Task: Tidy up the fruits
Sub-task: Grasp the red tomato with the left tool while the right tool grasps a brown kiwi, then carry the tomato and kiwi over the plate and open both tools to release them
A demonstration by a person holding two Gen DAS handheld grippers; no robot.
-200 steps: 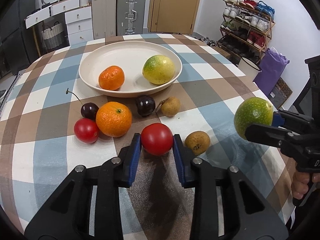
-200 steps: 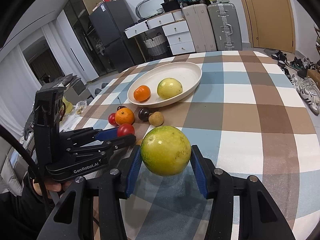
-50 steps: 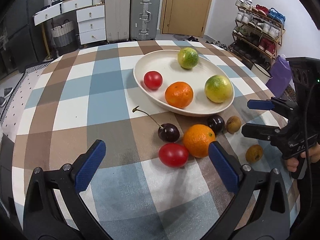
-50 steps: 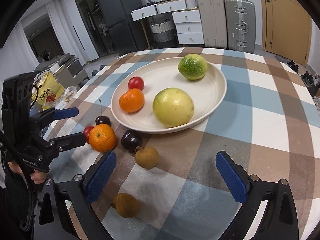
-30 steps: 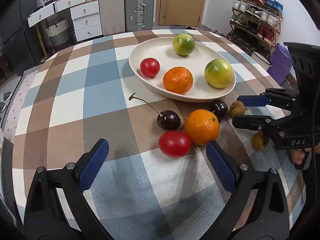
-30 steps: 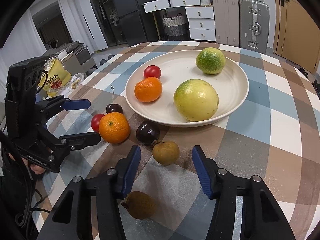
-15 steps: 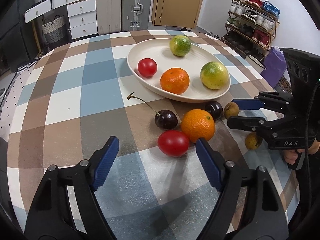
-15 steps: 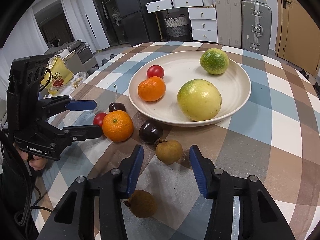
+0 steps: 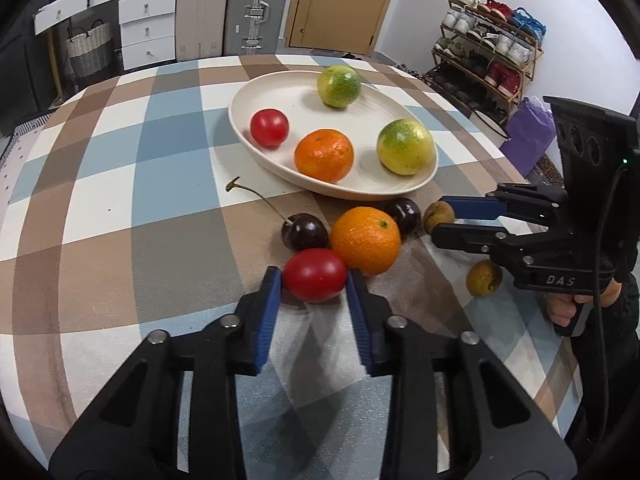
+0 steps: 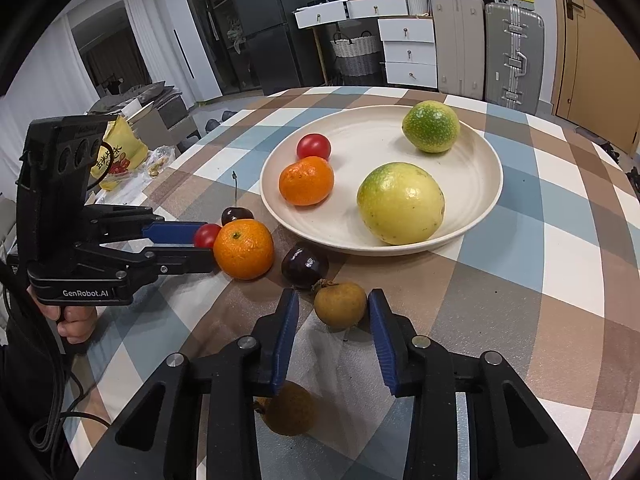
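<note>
A small red tomato (image 9: 314,274) lies on the checked cloth, and my left gripper (image 9: 314,280) is closing with both blue pads against it. An orange (image 9: 366,240) touches the tomato on the right. My right gripper (image 10: 333,300) is also closing around a small brown fruit (image 10: 340,305); a gap remains at its left pad. The cream plate (image 9: 288,96) holds a tomato, an orange and two green-yellow fruits. Two dark cherries (image 9: 304,232) (image 10: 304,265) lie beside the orange.
A second brown fruit (image 10: 288,414) lies under my right gripper's fingers. A yellow snack bag (image 10: 116,158) sits past the table's left edge. A shoe rack (image 9: 486,60) and a purple bag (image 9: 528,136) stand to the right, suitcases (image 9: 256,8) behind.
My left jaws have closed from wide apart onto the red tomato. My right jaws have narrowed around the brown fruit. Neither hand has shifted.
</note>
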